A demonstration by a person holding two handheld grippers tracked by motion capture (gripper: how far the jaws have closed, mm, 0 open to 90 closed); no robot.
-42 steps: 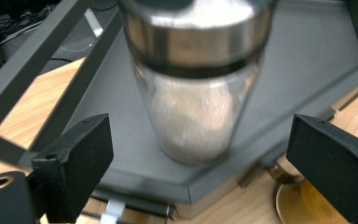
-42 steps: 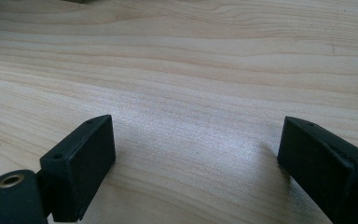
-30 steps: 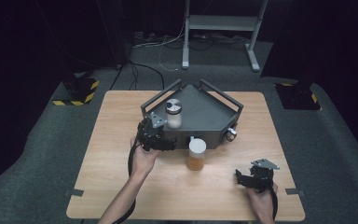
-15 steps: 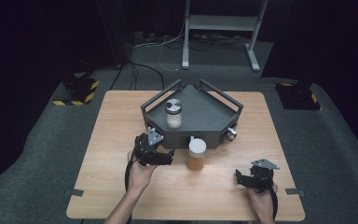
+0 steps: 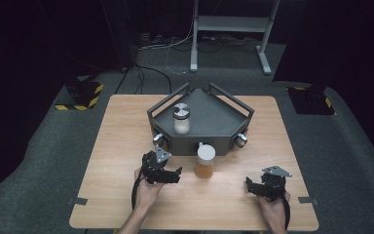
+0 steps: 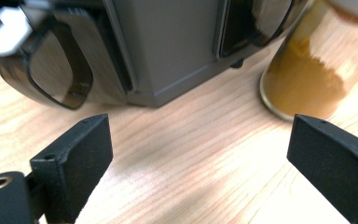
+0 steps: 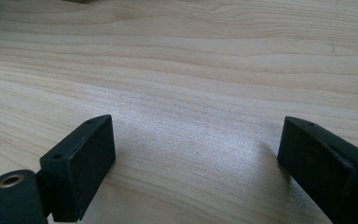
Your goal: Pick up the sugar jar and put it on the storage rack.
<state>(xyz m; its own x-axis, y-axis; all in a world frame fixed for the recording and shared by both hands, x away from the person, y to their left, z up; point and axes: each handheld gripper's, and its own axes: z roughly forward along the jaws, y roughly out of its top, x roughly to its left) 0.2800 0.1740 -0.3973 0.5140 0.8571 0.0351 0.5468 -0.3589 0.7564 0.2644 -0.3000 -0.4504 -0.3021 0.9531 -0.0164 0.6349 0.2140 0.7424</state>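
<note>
Left tool (image 5: pixel 174 174): held low over the wooden surface (image 5: pixel 121 126), near its front edge, jaws spread wide with nothing between them. Pointed toward the jar of orange powder (image 5: pixel 205 162), just short of it. From the left gripper view the tool (image 6: pixel 200 154) looks along bare wood at the grey tray's front wall (image 6: pixel 168 46), with the jar's (image 6: pixel 303 79) lower part at upper right, powder heaped unevenly inside the glass. Dark translucent pieces (image 6: pixel 60 70) hang at the tray's front on either side of the grey wall; cannot tell what they are.

Centre: grey angular tray (image 5: pixel 214 119) with raised rail edges, sitting mid-surface. A jar with a silver lid (image 5: pixel 181 118) and pale contents stands upright on the tray's left part. The white-capped orange jar stands upright on the wood just in front of the tray's front wall, close to it; contact cannot be told.

Right tool (image 5: pixel 251 185): near the front right of the surface, well apart from jar and tray, jaws released and empty. The right gripper view shows the tool (image 7: pixel 196 154) over bare wood grain.
</note>
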